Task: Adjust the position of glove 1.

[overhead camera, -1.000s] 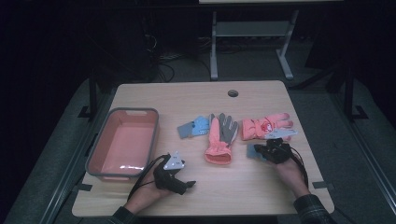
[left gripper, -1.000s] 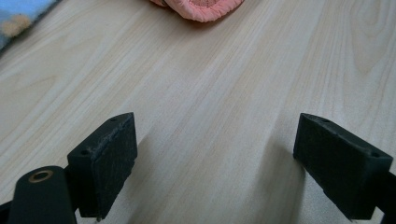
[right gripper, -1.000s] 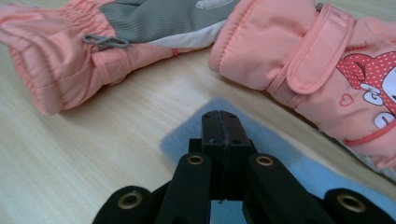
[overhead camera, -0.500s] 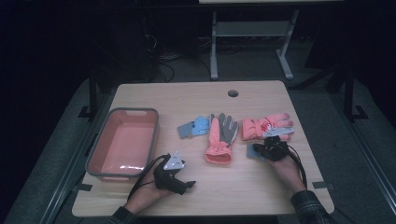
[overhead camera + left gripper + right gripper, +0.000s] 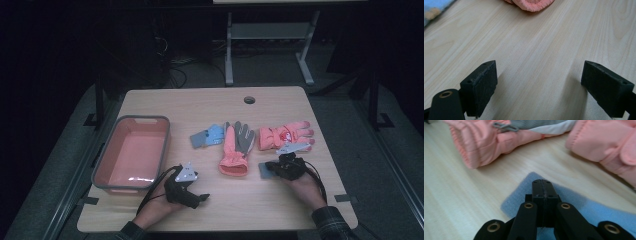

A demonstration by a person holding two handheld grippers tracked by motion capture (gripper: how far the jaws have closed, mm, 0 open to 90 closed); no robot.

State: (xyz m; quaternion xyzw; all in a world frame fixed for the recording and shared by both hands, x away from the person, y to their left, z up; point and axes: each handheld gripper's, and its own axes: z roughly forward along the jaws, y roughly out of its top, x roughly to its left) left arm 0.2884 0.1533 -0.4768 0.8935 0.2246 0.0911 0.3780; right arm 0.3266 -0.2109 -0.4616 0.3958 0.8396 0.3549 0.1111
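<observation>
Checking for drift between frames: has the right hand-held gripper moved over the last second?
No. The right hand-held gripper sits at the same spot below the pink glove.

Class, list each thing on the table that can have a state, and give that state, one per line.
Pink tub: empty, upright.
Left hand-held gripper: open, nothing between its jaws.
Right hand-held gripper: shut, over a blue glove.
Pink and grey glove: lying flat, cuff toward the person.
Pink glove: lying flat.
Second blue glove: lying flat.
</observation>
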